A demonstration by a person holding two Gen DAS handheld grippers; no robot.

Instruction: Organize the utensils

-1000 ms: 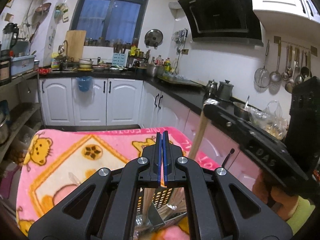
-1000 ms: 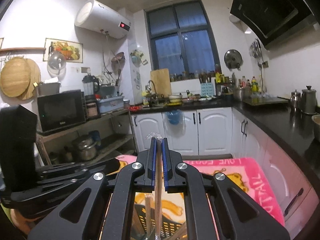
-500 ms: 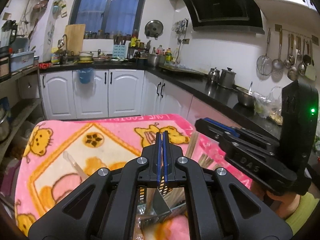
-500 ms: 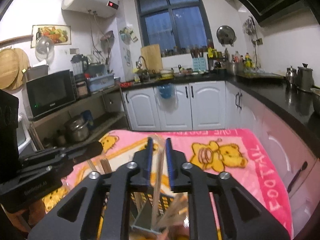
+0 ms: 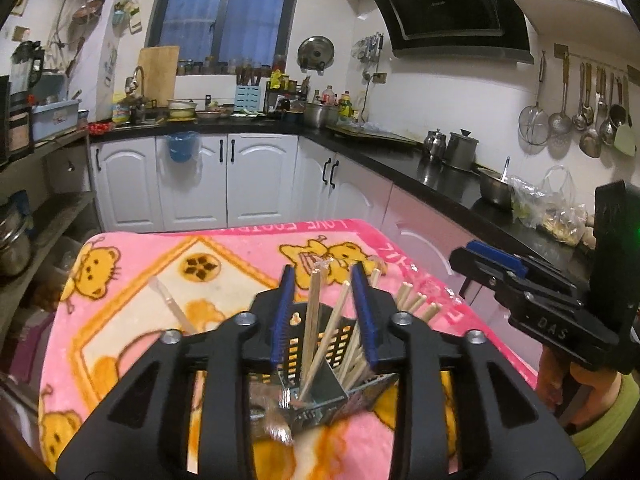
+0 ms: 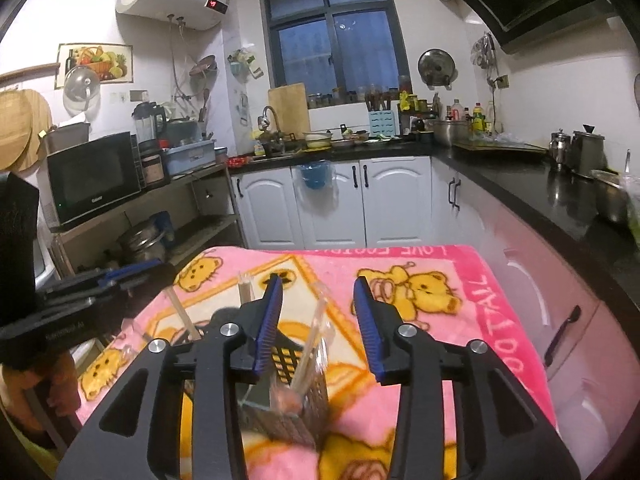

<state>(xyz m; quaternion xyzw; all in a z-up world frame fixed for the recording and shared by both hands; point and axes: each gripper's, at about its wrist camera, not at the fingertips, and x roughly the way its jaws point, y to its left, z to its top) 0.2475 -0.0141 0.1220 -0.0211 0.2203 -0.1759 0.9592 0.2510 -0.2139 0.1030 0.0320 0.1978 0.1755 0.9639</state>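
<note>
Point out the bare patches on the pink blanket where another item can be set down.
Free: the far stretch of the pink blanket between the bear print and the lettered border, and the near right part beside that border. Crowded: the black utensil holder full of chopsticks under both open grippers, loose chopsticks right of it, one wrapped stick to its left.

Wooden chopsticks [image 5: 316, 332] lean upright inside the perforated metal holder [image 5: 320, 396].
</note>
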